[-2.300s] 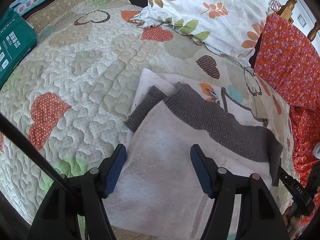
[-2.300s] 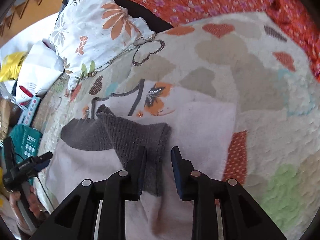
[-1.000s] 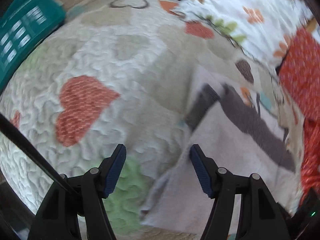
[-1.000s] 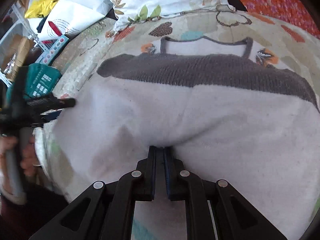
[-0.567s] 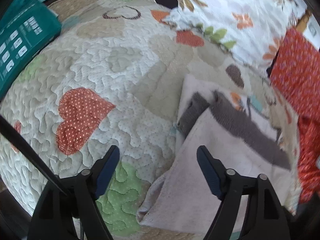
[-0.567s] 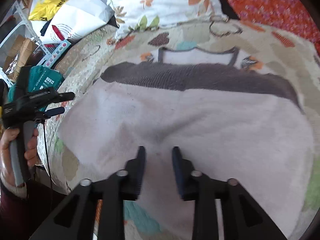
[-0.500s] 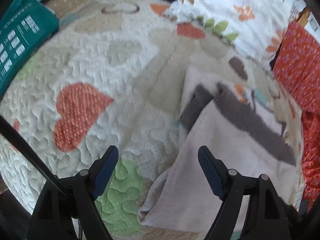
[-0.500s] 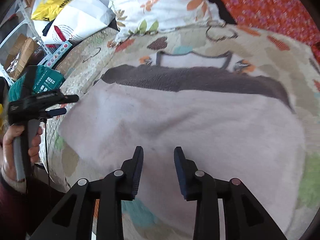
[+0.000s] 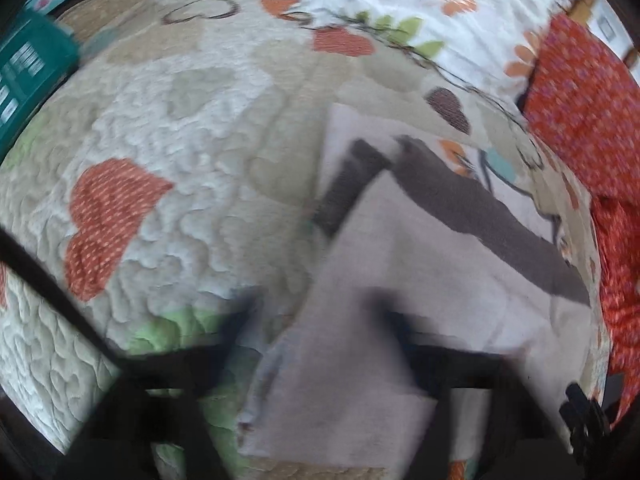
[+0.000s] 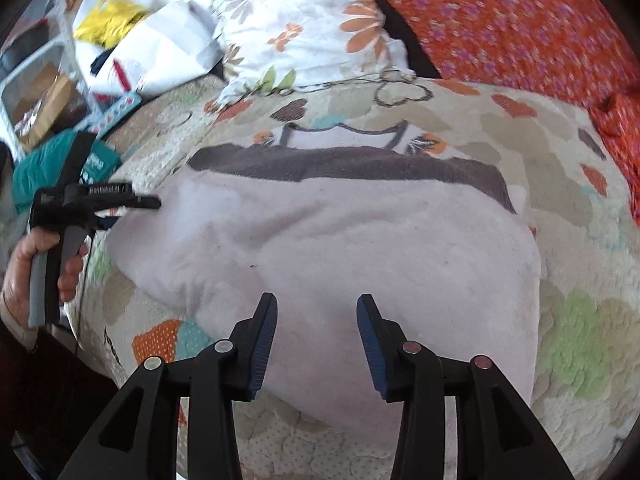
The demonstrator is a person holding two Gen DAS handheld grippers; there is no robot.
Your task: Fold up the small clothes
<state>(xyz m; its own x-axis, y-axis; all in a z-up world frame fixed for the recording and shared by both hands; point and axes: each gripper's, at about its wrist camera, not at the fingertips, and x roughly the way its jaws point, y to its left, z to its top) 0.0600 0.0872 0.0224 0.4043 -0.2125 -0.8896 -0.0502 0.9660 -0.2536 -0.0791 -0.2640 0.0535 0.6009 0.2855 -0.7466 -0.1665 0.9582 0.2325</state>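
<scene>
Fleecy sweater (image 10: 340, 248) lies folded; right hand-held gripper (image 10: 316, 320) released, left (image 9: 316, 328) seemingly too.

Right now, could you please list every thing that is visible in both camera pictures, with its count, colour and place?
garment: 1, white with a dark grey band, lying flat on the quilt in the middle.
quilt: 1, cream with orange, brown and green hearts, covering the bed.
floral pillow: 1, white with orange flowers and green leaves, at the far edge of the quilt.
red fabric: 1, orange-red with small purple flowers, far right.
teal box: 1, teal with white print, left edge of the bed.
white bag: 1, white, with something yellow behind it, far left.
left gripper: 1, black, at the garment's left edge, fingers apart.
left hand: 1, around the grey handle.
right gripper: 1, black with blue pads, open above the garment's near edge.
</scene>
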